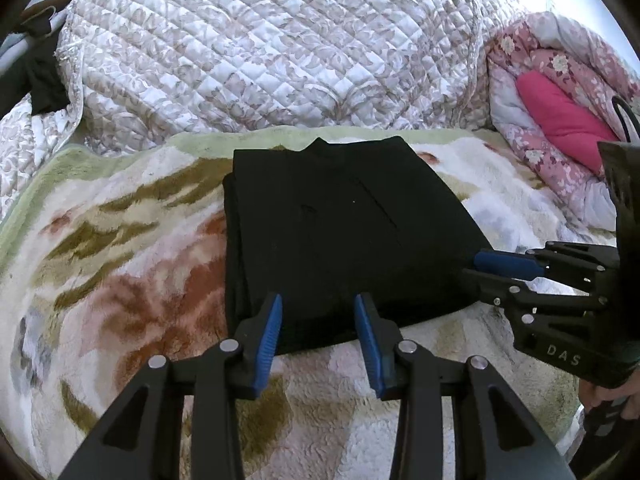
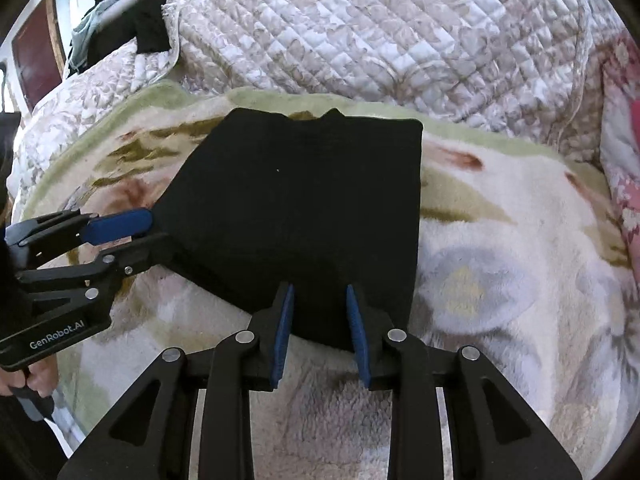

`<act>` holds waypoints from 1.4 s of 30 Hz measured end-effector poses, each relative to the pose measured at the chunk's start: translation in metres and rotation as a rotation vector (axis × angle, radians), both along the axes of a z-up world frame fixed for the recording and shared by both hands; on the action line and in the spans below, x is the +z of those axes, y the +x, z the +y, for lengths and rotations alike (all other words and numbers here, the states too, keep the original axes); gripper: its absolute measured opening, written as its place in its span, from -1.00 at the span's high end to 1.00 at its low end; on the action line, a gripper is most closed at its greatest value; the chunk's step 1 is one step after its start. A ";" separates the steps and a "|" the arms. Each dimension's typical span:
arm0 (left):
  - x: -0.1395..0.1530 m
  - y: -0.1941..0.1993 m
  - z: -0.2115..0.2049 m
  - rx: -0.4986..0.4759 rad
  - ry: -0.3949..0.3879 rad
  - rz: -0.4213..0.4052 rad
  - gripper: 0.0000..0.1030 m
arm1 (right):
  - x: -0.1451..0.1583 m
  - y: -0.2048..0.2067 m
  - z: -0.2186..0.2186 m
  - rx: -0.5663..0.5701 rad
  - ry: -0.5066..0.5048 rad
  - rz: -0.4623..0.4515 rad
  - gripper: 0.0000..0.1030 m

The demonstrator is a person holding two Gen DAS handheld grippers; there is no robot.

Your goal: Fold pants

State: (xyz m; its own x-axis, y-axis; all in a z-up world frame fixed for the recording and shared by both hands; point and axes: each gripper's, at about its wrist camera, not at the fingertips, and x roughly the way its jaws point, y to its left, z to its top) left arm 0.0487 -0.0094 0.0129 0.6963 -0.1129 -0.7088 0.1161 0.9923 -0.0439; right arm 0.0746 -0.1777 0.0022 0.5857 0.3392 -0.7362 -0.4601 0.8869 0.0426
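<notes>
Lying folded into a compact black rectangle, the pants (image 1: 344,232) rest on the fleecy flowered blanket (image 1: 120,264), with a quilted bedspread (image 1: 260,48) heaped behind them and a pink flowered quilt (image 1: 560,92) at the far right. At the near edge of the pants, the left gripper (image 1: 318,308) stands with its blue pads (image 1: 269,340) partly apart and nothing pinched between them. Beside it, at the near right corner of the pants, the right gripper (image 2: 320,296) shows a narrower gap, likewise clamping no cloth, with its fingertips over the hem.
</notes>
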 end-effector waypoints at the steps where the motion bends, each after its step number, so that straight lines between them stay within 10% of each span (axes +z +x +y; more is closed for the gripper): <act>1: 0.001 0.000 0.000 0.000 -0.004 0.001 0.21 | 0.003 -0.001 -0.001 -0.006 0.009 -0.005 0.46; 42: -0.025 -0.029 0.002 0.053 0.020 0.091 -0.02 | -0.030 -0.027 -0.006 -0.032 -0.004 0.074 -0.06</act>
State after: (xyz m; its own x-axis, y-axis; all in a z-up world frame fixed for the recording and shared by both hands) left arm 0.0196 -0.0074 -0.0126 0.6337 -0.0628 -0.7711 0.0602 0.9977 -0.0318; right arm 0.0478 -0.1839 -0.0278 0.5396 0.3180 -0.7796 -0.4274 0.9012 0.0717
